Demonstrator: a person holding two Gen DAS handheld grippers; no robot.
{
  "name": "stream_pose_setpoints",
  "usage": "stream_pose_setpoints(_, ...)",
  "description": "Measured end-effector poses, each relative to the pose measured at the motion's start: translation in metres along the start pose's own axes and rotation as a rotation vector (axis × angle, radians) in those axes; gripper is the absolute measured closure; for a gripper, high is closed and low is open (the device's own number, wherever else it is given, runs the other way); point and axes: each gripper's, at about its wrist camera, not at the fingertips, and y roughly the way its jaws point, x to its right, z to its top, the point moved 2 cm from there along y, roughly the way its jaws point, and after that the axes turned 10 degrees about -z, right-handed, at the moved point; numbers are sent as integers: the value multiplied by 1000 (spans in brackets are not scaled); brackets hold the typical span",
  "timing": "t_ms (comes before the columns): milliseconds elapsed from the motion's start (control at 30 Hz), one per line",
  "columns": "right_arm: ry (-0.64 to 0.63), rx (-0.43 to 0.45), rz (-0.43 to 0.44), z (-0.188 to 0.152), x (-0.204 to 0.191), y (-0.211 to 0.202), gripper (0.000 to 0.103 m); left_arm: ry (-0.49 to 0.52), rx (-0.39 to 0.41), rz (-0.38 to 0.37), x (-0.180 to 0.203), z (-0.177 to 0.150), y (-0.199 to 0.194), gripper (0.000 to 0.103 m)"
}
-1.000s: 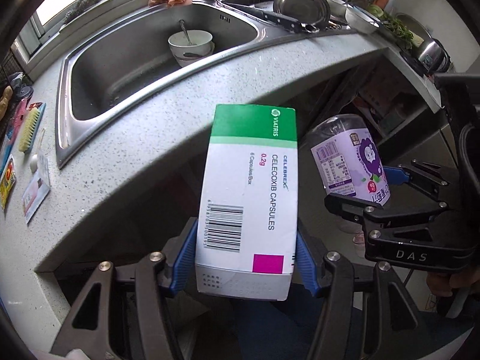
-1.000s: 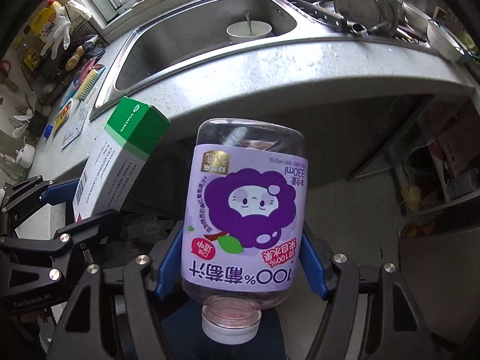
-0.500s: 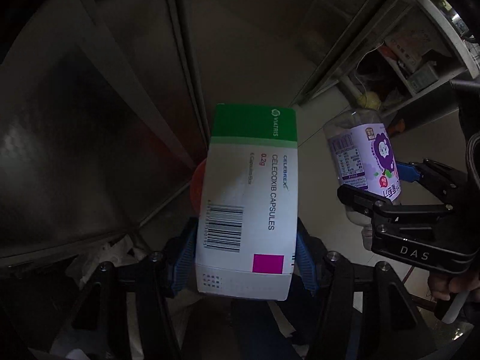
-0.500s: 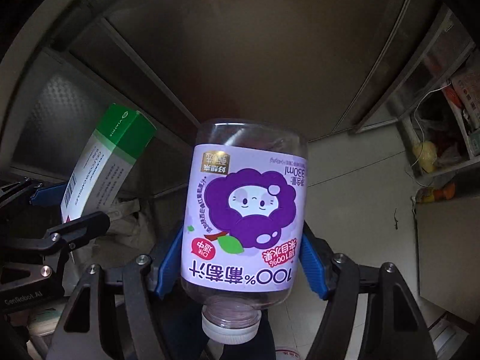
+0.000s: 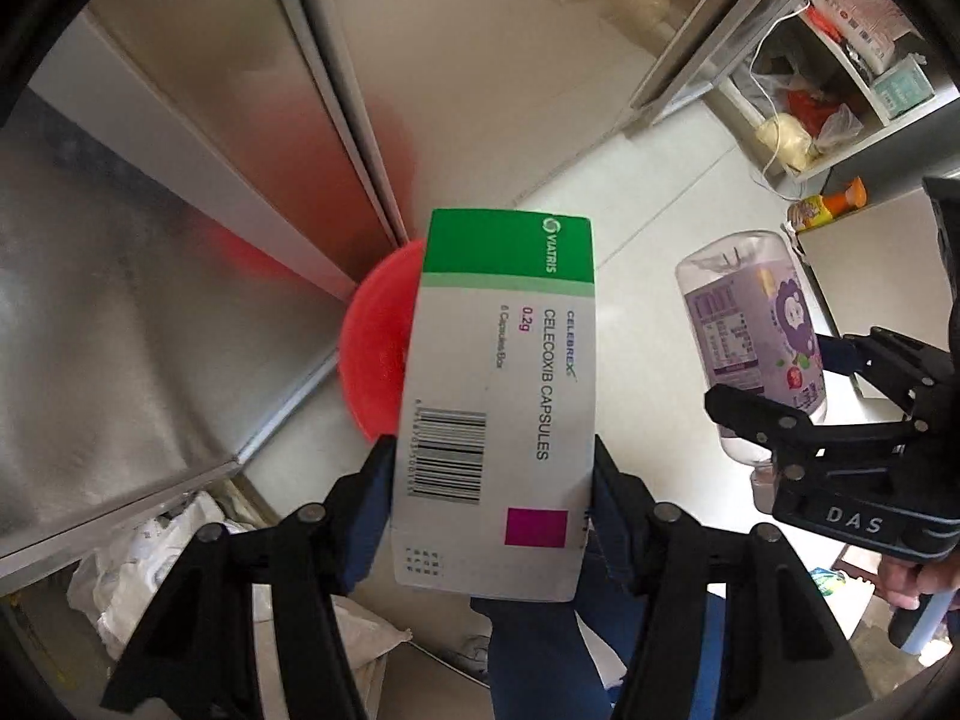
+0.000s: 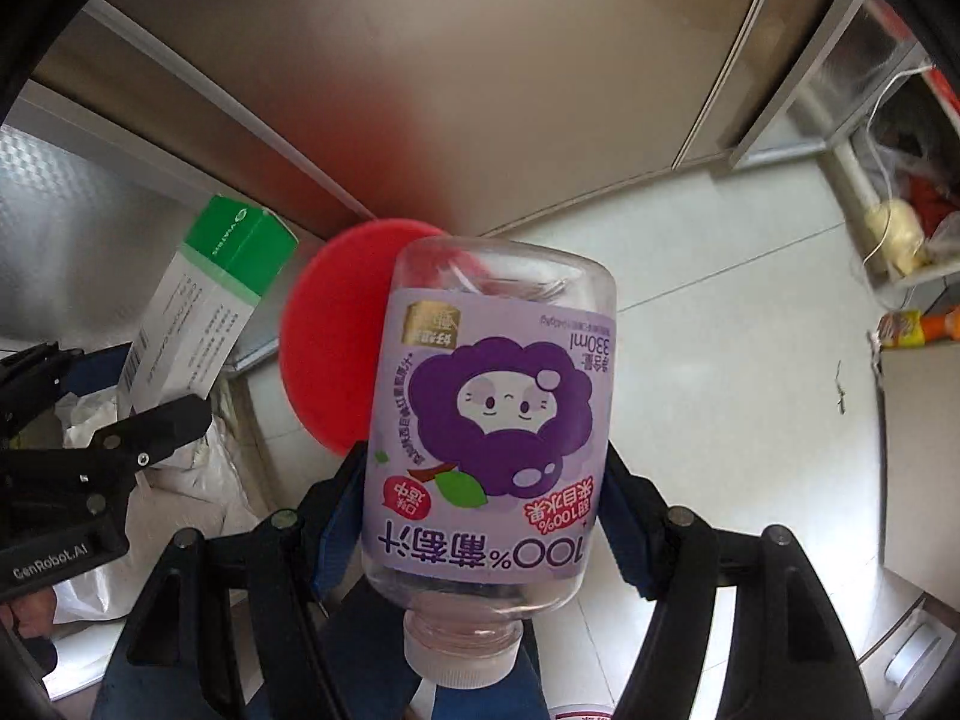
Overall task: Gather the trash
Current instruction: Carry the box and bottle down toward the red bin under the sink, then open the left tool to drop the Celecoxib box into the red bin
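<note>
Pale floor tiles [image 5: 648, 192], steel cabinet fronts. Left claw [image 5: 495, 480] clamped on medicine box [image 5: 501, 396]; right claw [image 6: 486, 516] clamped on juice bottle [image 6: 492, 420]. Beyond both: red disc [image 6: 330, 336]. Bottle cap [image 6: 459, 657] visible in right view only.

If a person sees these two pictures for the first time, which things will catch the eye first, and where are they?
The eye goes first to the white and green medicine box, clamped in the left gripper at the centre of the left view. Next comes the clear juice bottle with its purple grape label, cap toward the camera, clamped in the right gripper. Behind both, a bright red round object lies on the pale floor.
</note>
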Motion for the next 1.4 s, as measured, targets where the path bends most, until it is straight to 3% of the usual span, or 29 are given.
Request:
stream_pose_setpoints(233, 20, 10, -11, -1, 6, 11, 35, 16, -6, -19, -15, -3, 18, 45)
stream_pose_setpoints(367, 29, -1, -9, 3, -2, 10, 35, 7, 2, -39, -15, 3, 17, 24)
stream_pose_setpoints(700, -40, 11, -28, 7, -19, -2, 35, 18, 25, -2, -22, -3, -10, 19)
stream_pose_setpoints(1133, -200, 27, -3, 17, -57, 4, 35, -149, 90, 22, -62, -32, -27, 16)
stream_pose_setpoints(1400, -251, 33, -12, 18, -70, 7, 35, -194, 101, 63, -72, -39, -32, 16)
